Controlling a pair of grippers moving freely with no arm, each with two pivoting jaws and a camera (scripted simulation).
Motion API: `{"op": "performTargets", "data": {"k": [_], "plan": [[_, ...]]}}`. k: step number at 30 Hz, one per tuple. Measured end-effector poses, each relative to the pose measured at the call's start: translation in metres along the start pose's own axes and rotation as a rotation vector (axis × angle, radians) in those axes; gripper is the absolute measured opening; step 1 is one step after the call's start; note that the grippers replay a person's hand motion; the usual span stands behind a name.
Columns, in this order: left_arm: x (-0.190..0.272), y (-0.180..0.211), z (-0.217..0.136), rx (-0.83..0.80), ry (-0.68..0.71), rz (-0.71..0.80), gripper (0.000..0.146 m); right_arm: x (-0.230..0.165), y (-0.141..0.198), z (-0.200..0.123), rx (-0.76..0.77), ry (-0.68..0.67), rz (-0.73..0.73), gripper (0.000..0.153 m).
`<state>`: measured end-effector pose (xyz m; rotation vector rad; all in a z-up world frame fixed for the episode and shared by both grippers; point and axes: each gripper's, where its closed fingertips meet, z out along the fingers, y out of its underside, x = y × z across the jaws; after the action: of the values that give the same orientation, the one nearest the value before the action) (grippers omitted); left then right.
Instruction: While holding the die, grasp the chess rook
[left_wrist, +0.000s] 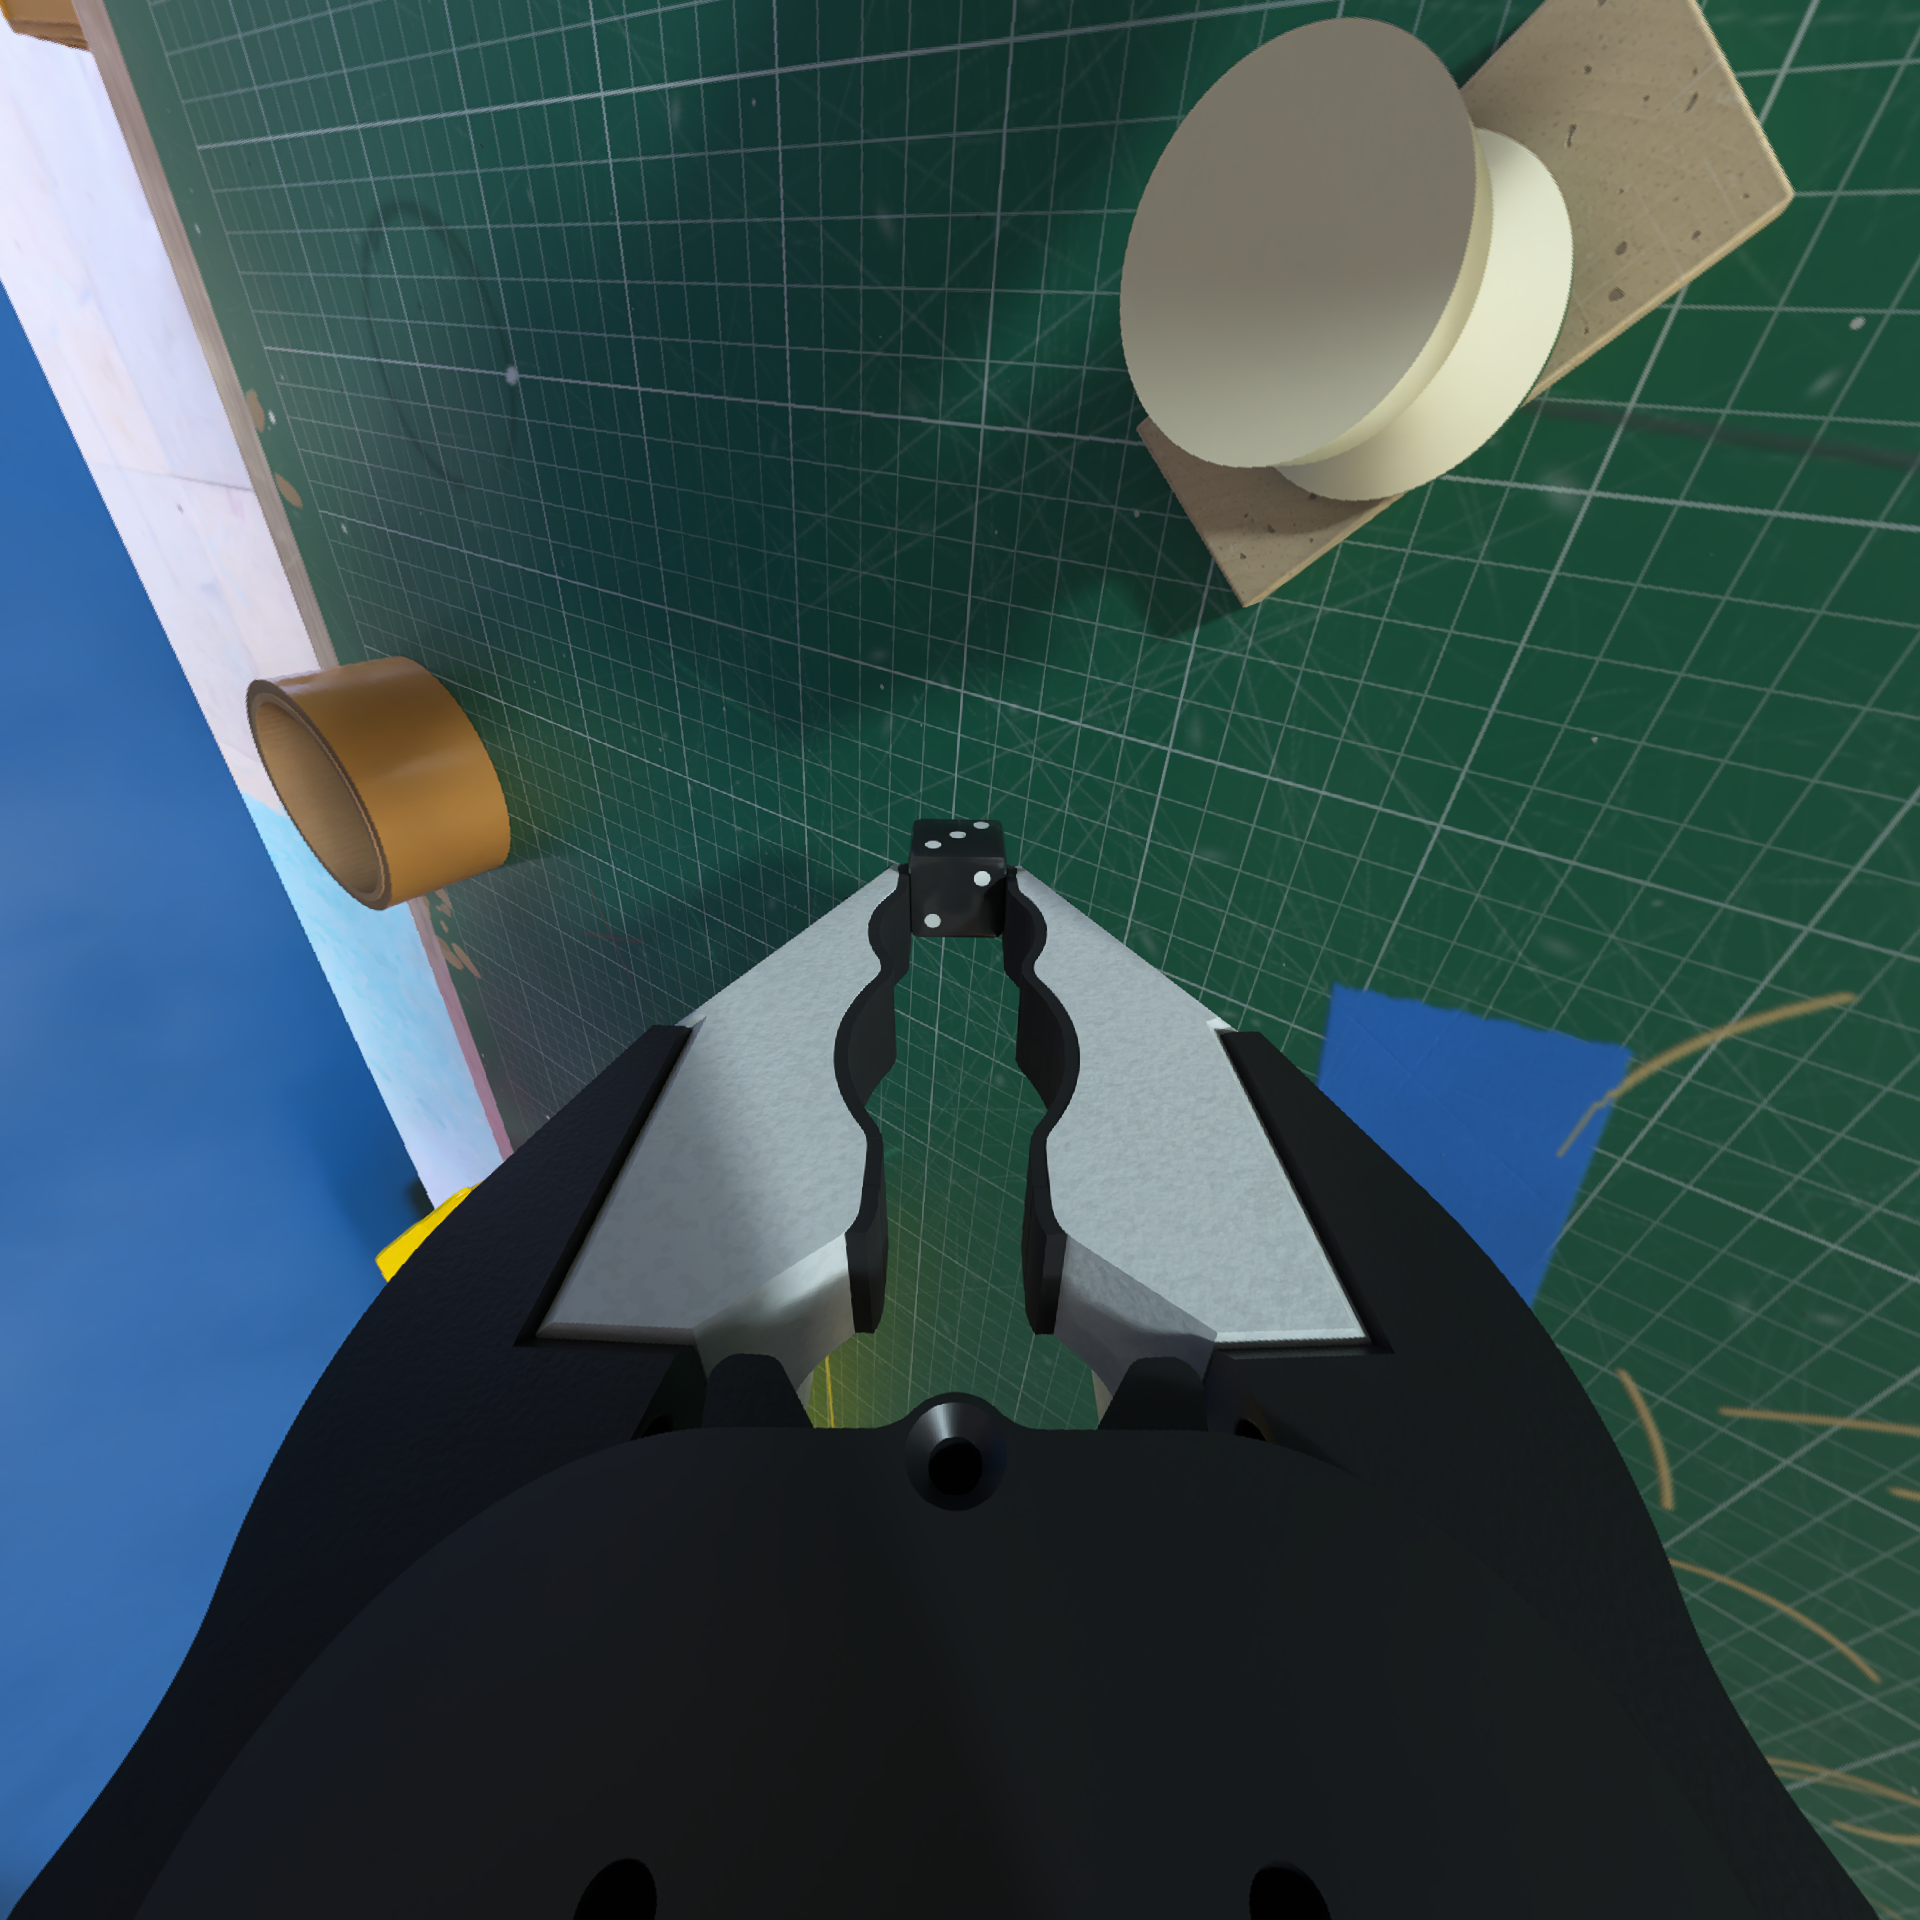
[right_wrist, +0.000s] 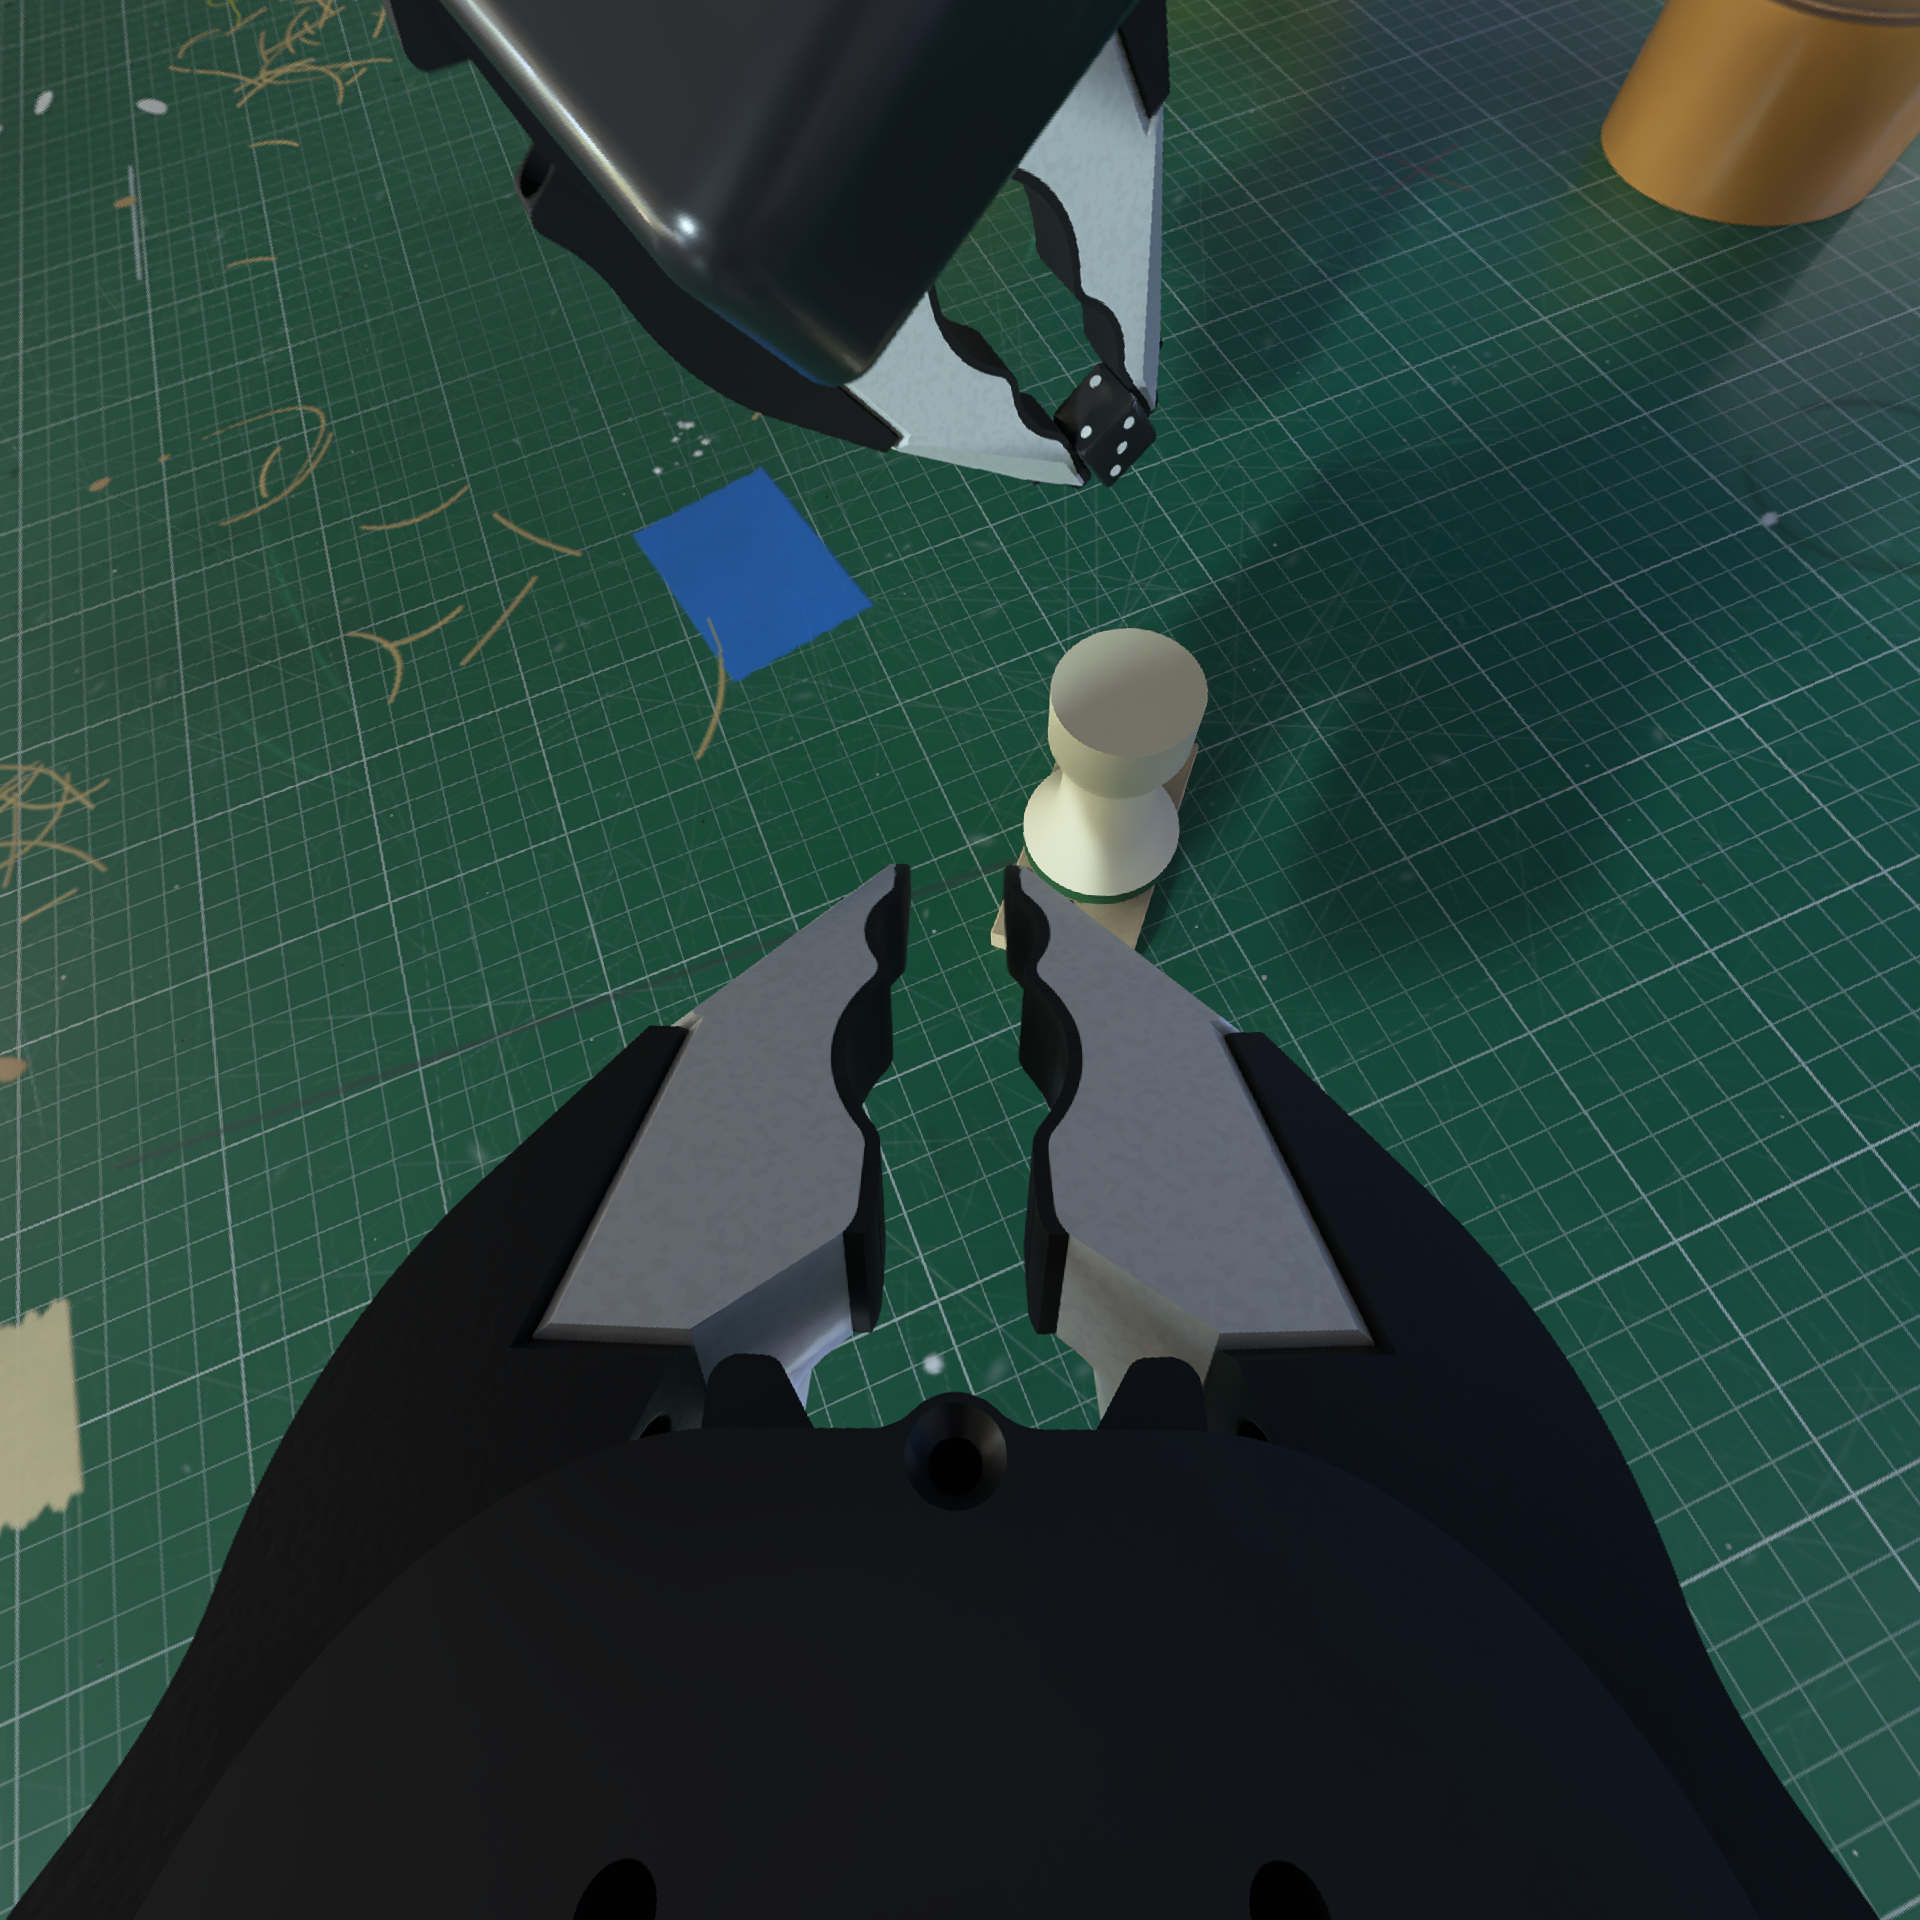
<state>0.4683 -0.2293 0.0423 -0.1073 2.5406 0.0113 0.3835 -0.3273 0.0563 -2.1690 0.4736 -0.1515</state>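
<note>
While the left gripper (left_wrist: 956, 883) is pinching the small black die with white pips (left_wrist: 957, 879) between its fingertips above the green gridded cutting mat (left_wrist: 727, 468), the right gripper (right_wrist: 956, 894) is hanging with its jaws a narrow gap apart, gripping nothing. The cream chess rook (right_wrist: 1117, 758) is standing upright on a small tan wooden block (right_wrist: 1117, 920), just beyond the right fingertips. A brown tape roll (left_wrist: 379, 779) is lying near the mat's edge.
</note>
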Motion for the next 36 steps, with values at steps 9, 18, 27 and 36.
{"op": "performTargets", "data": {"k": [9,18,27,36], "plan": [[-0.005,-0.004,0.006,0.030,-0.018,-0.002,0.016,0.000,0.001,0.000,-0.001,-0.002,0.002,0.035],[-0.010,-0.007,0.007,0.054,-0.014,0.026,0.016,0.002,0.003,0.001,-0.002,-0.003,0.010,0.035],[-0.013,-0.009,0.010,0.112,-0.044,-0.014,0.016,0.002,-0.002,0.002,0.026,0.004,0.016,0.039],[-0.015,-0.007,0.012,0.164,-0.031,-0.060,0.016,0.015,-0.030,0.029,0.105,0.299,0.208,0.084]]}}
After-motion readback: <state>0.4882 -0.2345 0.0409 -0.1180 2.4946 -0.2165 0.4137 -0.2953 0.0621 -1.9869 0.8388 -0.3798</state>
